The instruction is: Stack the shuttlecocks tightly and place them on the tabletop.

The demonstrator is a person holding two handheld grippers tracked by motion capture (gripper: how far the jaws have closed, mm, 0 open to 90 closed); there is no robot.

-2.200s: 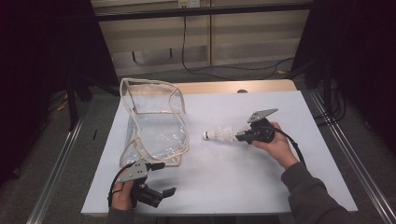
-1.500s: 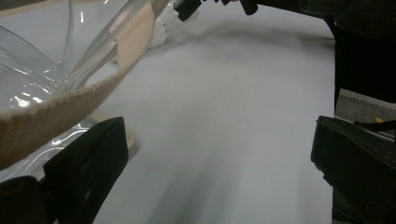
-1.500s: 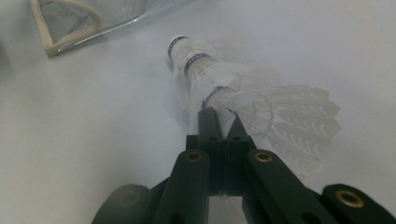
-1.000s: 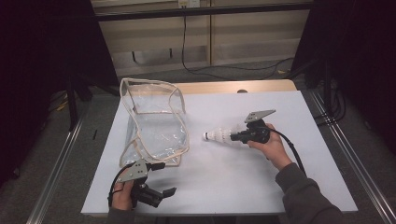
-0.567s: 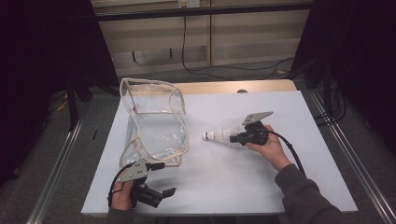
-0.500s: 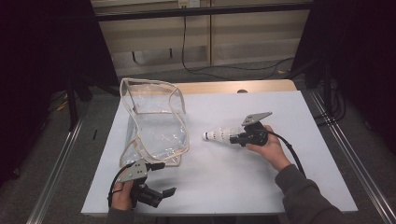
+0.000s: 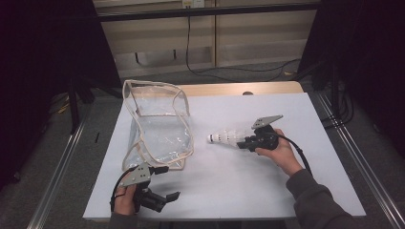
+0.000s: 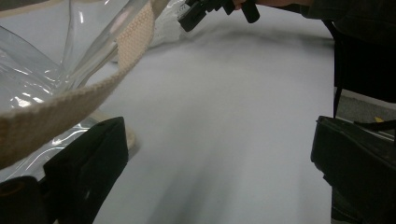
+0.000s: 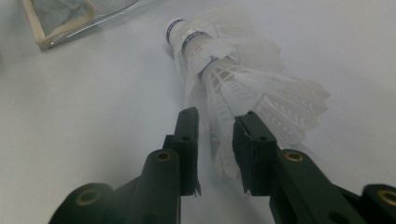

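Observation:
A stack of white feather shuttlecocks [image 7: 225,138] lies on the white table, cork tips pointing toward the bag. My right gripper [image 7: 241,142] is at their feather end. Its jaws have just been opening and now stand slightly apart [image 9: 217,122], with the feather skirts [image 9: 243,79] still between them. A clear plastic bag with beige trim [image 7: 157,129] stands open at the table's left. My left gripper [image 7: 170,183] rests near the front edge just below the bag, jaws wide apart [image 8: 219,144] with nothing between them. The bag's trim [image 8: 70,100] hangs close over its left jaw.
The white table sheet [image 7: 248,191] has free room between the two hands and to the right. Metal rails [image 7: 62,162] run along both sides of the table. The right gripper [image 8: 210,9] is in sight far off in the left gripper view.
The right hand with the shuttlecocks has settled slightly lower and to the left since the earliest frame. The left hand and the bag have stayed put.

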